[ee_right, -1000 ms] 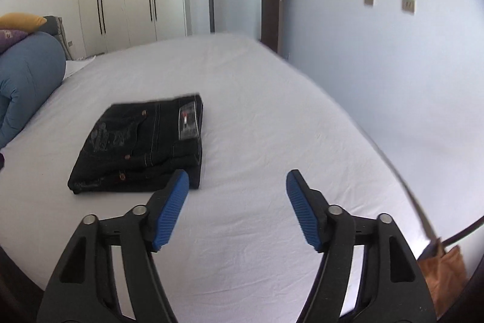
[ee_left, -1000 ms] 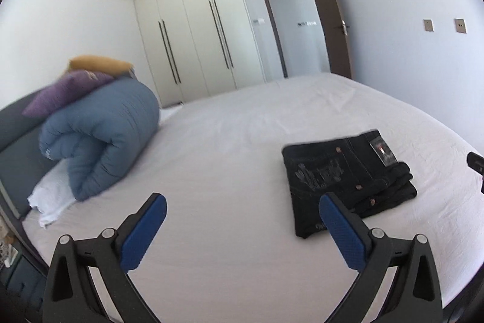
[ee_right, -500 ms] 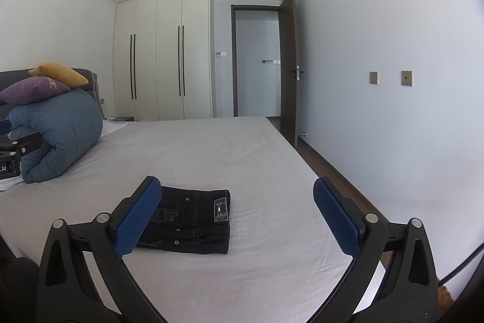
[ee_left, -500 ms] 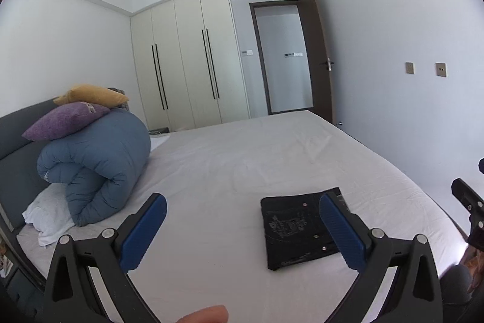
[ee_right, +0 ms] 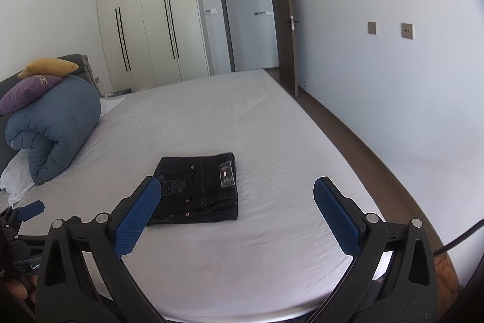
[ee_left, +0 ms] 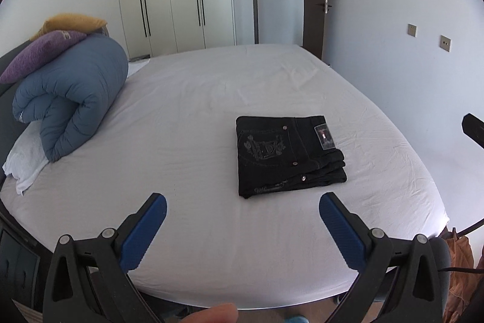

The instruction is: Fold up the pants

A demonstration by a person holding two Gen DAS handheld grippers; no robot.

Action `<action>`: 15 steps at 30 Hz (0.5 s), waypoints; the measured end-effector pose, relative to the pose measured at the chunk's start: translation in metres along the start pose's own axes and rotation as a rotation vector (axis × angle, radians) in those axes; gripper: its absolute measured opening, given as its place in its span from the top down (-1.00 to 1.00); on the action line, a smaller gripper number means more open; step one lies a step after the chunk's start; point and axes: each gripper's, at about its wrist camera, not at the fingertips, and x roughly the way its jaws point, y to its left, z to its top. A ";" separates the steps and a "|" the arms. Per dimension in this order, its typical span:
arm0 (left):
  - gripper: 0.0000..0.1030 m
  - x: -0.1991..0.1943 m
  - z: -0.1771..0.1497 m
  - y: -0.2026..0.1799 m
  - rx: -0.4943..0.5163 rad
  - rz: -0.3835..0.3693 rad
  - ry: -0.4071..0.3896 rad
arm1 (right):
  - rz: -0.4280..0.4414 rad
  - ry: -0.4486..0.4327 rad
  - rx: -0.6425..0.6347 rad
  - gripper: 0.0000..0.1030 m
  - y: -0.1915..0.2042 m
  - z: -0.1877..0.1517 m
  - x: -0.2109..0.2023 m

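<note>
Folded black pants (ee_left: 287, 155) on the white bed (ee_left: 187, 117), left claw (ee_left: 242, 226) and right claw (ee_right: 237, 214) both spread wide, empty

Bed (ee_left: 187, 123), white sheet, lightly wrinkled. Black pants (ee_left: 287, 156) folded into a flat rectangle near the right side. Rolled blue duvet (ee_left: 72, 99) at the headboard end, white pillow (ee_left: 24, 162) under it.
</note>
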 end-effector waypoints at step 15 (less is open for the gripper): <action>-1.00 0.046 -0.011 0.008 -0.061 0.014 0.142 | -0.089 0.134 -0.033 -1.00 0.012 -0.024 0.055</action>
